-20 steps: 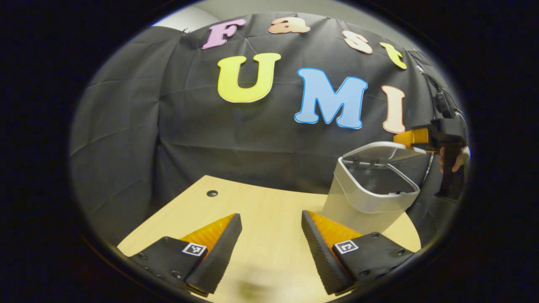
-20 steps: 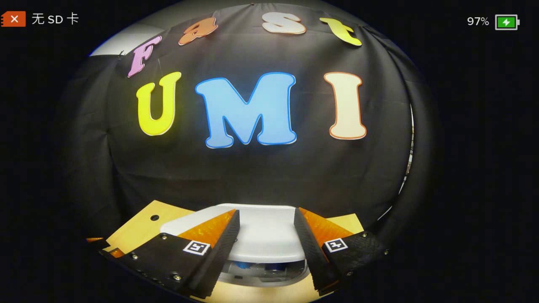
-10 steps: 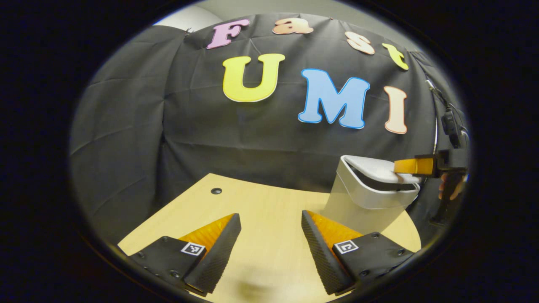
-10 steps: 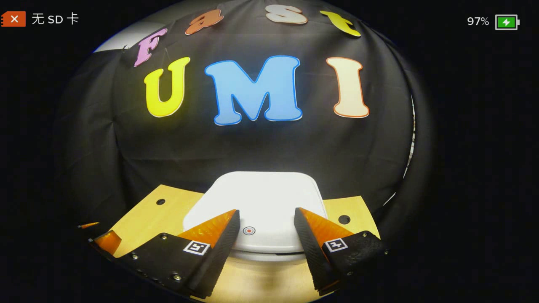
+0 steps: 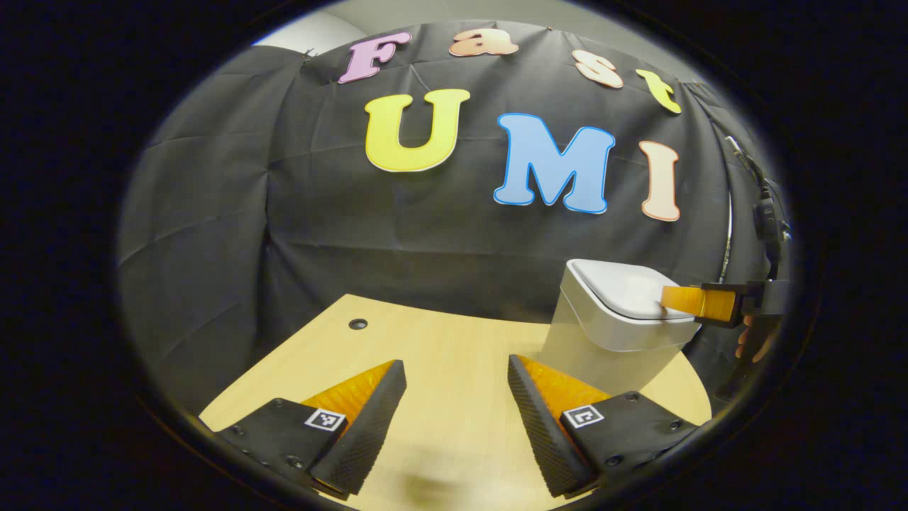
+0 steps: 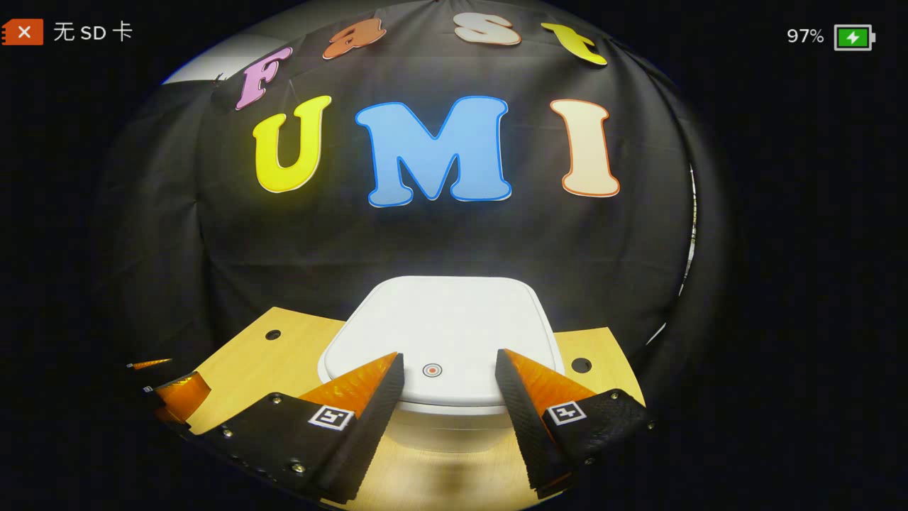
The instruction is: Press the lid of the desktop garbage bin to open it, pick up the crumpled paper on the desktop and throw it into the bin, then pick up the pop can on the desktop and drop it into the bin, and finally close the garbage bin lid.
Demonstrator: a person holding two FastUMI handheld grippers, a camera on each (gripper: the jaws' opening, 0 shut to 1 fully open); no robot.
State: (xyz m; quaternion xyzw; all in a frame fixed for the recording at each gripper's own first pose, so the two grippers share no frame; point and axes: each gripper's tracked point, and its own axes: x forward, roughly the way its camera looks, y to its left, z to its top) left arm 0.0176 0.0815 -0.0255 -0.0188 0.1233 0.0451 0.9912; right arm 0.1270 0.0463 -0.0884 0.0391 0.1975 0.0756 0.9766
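Note:
The white desktop bin (image 5: 603, 341) stands at the right of the wooden table (image 5: 440, 348), its lid (image 5: 628, 291) lying flat and closed. In the right gripper view the lid (image 6: 454, 319) sits just ahead, with a small red ring button (image 6: 431, 370) near its front edge. My right gripper (image 6: 449, 358) is open, and its fingers straddle that front edge just above the lid. In the left gripper view the right gripper (image 5: 699, 301) touches the lid's right side, held by a hand (image 5: 750, 341). My left gripper (image 5: 454, 365) is open over bare table, left of the bin.
The black cloth wall stands close behind the table and bin. The tabletop has round cable holes (image 5: 357, 324) (image 6: 580, 365). The left gripper's fingers (image 6: 177, 389) show at the far left of the right gripper view. A cable (image 5: 765, 213) hangs at the right.
The bin lid has swung down from open to closed under the right gripper. The right gripper has since eased up slightly. The left gripper has stayed put.

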